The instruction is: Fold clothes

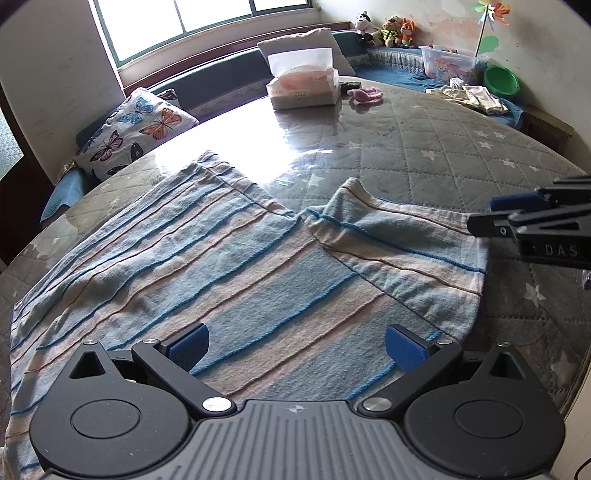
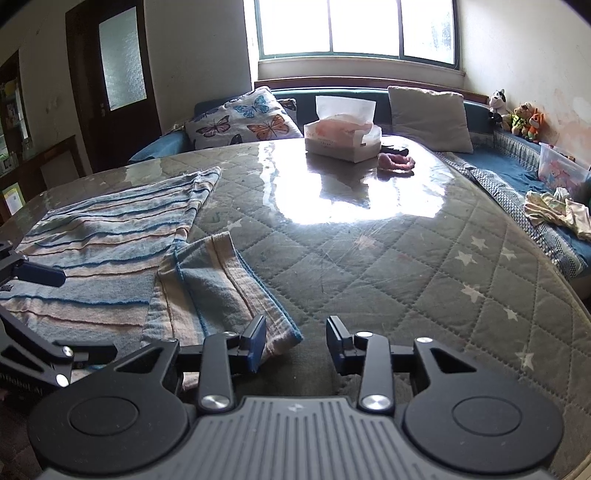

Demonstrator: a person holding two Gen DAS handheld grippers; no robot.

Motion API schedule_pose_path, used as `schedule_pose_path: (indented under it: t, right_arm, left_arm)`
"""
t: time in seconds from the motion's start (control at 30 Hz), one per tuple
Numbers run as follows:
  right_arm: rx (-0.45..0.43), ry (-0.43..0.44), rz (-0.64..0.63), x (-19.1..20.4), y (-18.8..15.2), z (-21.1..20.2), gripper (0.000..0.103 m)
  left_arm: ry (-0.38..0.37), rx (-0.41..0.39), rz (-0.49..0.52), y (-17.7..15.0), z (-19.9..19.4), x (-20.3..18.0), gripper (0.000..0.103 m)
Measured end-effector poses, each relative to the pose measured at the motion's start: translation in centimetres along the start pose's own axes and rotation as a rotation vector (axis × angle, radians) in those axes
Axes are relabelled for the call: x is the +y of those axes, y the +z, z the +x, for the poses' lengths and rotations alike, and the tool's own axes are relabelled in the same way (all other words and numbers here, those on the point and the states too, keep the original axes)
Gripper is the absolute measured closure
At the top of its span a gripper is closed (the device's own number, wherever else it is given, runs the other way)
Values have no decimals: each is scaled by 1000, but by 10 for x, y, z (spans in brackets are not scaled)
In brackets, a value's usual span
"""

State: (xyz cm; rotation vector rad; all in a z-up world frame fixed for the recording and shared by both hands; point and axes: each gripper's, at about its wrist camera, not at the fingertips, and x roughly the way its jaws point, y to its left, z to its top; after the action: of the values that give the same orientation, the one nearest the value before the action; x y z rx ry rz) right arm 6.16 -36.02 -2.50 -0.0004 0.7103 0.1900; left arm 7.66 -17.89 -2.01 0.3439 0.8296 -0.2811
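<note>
- While daylight is pouring through the window (image 2: 354, 27), a striped garment (image 1: 207, 266) is lying spread on the table (image 1: 424, 147), reaching toward its near left edge.
- Its right-hand part (image 1: 399, 236) is lying folded over at an angle, making a flap with one corner pointing toward the window.
- Over the garment's near portion the left gripper (image 1: 295, 347) is hovering with its blue pads (image 1: 186, 349) spread wide and nothing between them.
- At the flap's right edge the right gripper (image 2: 295, 341) is waiting, jaws parted and empty; its left pad (image 2: 255, 343) is showing over the flap's near corner, while the other is sitting over bare table. Whether that pad is touching the cloth, I cannot tell.
- From the left wrist view, the right gripper (image 1: 517, 218) is poking in from the side, just beside the flap.
- Farther back a tissue box (image 1: 303, 86) is standing near the table's far edge, with a small pink thing (image 1: 365, 95) lying beside it.
- Behind the table a butterfly pillow (image 1: 136, 133) and a plain one (image 2: 430, 118) are leaning on the bench, and some plush toys (image 1: 388, 31) are sitting in the corner.
</note>
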Motion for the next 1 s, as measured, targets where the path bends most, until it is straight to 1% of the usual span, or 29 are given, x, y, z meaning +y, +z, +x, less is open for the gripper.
schedule_pose_path:
  t: [0.3,0.37,0.4,0.43,0.47,0.5,0.6,0.7,0.83,1.0]
  right_arm:
    - [15,13,15,1,-1,0,69]
    - [16,20,22,3,-2,-1,77]
    - [18,28,28,3,-3,-2,87]
    - [21,39,40,3,-2,-2,92]
    - [21,44,48,4,-2,-3,92]
    - [16,48,53,5,-1,-6,95]
    - [-17,90,72,9,5,-18,97]
    - [-58,150,55,22,17,-33,98]
    - [-89,229,2,51,30,-47,99]
    - [-81,327,-80,95,35,-47,99]
  left_arm:
    - [-18,8,-2,-2,4,0,0]
    - [-24,11,-4,-2,5,0,0]
    - [-25,9,-6,-3,5,0,0]
    - [-25,7,-7,-3,5,1,0]
    - [-26,5,-8,-4,4,2,0]
    - [-26,3,-10,-5,3,3,0]
    - [-28,-3,-14,-7,2,6,0]
    - [-21,-11,-37,-12,-3,16,0]
    - [-1,-28,-69,-21,-13,33,0]
    - [30,-38,-122,-37,-24,59,0]
